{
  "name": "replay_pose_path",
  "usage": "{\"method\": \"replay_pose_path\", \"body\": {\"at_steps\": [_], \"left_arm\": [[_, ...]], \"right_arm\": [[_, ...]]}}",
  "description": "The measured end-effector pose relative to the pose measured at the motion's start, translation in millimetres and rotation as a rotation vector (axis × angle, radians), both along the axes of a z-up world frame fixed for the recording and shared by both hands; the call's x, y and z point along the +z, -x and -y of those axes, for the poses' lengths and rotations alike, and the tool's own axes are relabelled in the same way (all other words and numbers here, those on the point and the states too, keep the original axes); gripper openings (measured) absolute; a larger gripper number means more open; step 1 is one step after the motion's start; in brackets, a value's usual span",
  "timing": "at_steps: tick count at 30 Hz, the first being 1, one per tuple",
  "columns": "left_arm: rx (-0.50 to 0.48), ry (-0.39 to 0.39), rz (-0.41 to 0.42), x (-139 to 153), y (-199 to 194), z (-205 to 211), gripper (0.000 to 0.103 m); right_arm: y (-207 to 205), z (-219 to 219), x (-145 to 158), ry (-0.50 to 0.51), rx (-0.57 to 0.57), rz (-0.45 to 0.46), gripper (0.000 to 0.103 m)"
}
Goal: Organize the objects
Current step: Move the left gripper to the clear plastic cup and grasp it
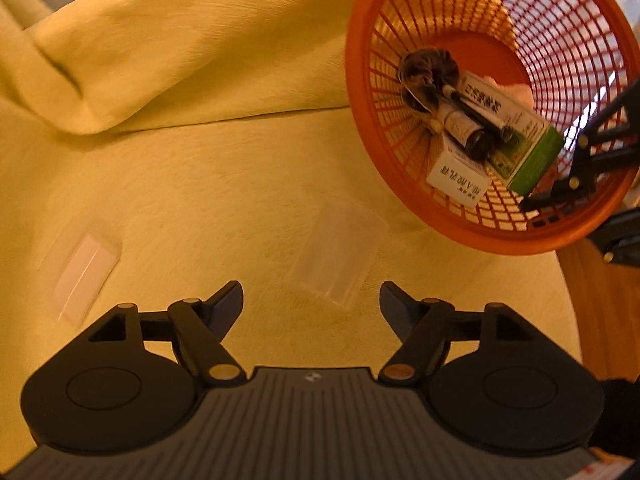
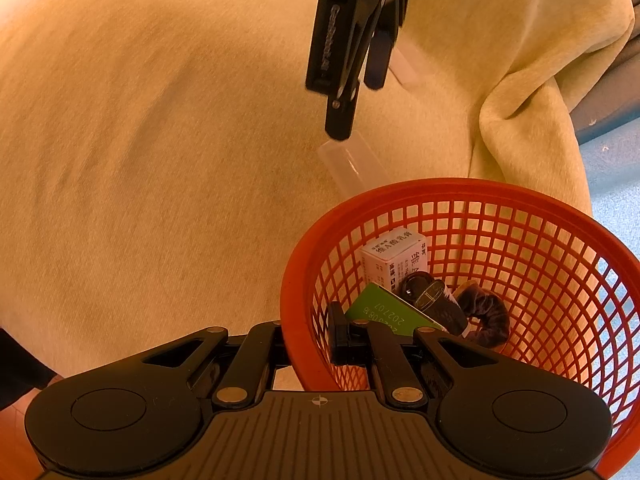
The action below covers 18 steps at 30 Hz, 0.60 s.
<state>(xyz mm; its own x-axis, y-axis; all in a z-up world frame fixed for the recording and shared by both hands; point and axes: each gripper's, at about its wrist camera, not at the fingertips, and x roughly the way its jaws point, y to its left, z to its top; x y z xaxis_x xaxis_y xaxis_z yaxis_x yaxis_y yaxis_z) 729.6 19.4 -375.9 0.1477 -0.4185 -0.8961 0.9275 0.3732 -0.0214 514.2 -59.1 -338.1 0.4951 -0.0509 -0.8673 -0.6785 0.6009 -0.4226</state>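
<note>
An orange mesh basket (image 1: 360, 92) (image 2: 440, 188) hangs tilted above a yellow cloth, with my right gripper (image 2: 310, 348) (image 1: 536, 212) shut on its rim. Inside lie a green box (image 1: 536, 156) (image 2: 380, 312), a white box (image 1: 456, 178) (image 2: 394, 256), a small dark bottle (image 1: 468, 132) (image 2: 432, 300) and a dark scrunchie (image 1: 424, 72) (image 2: 486, 316). My left gripper (image 1: 312, 300) (image 2: 356, 104) is open, low over the cloth. A clear plastic piece (image 1: 340, 256) (image 2: 352, 164) lies just ahead of its fingertips. A flat pale pink item (image 1: 86, 276) (image 2: 408, 64) rests further left.
The yellow cloth (image 1: 200, 160) covers the surface and bunches into a thick fold (image 1: 100, 92) (image 2: 520, 120) at the back. A wooden edge (image 1: 600, 300) shows past the cloth on the right. A blue floor (image 2: 612, 184) lies beyond.
</note>
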Motion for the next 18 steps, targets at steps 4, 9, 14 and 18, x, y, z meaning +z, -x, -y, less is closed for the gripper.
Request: {"method": "replay_pose_path", "body": {"at_steps": [4,9,14,18], "left_arm": [[-0.055,-0.009,0.01,-9.5,0.6,6.3,0.072],[-0.084,-0.017,0.007,-19.1,-3.3,12.6,0.072],[-0.114,-0.01,-0.011,-27.5,-8.6,19.3,0.066],[-0.151,-0.029,-0.015,-35.3,-9.9,25.4,0.054]], "right_arm": [[0.2,0.0,0.3,-0.001,0.001,0.003,0.004],[0.1,-0.9,0.1,-0.003,-0.002,0.007,0.004],[0.8,-0.5,0.4,-0.007,-0.003,0.008,0.004],[1.8,0.4,0.4,-0.007,0.0,0.009,0.004]]}}
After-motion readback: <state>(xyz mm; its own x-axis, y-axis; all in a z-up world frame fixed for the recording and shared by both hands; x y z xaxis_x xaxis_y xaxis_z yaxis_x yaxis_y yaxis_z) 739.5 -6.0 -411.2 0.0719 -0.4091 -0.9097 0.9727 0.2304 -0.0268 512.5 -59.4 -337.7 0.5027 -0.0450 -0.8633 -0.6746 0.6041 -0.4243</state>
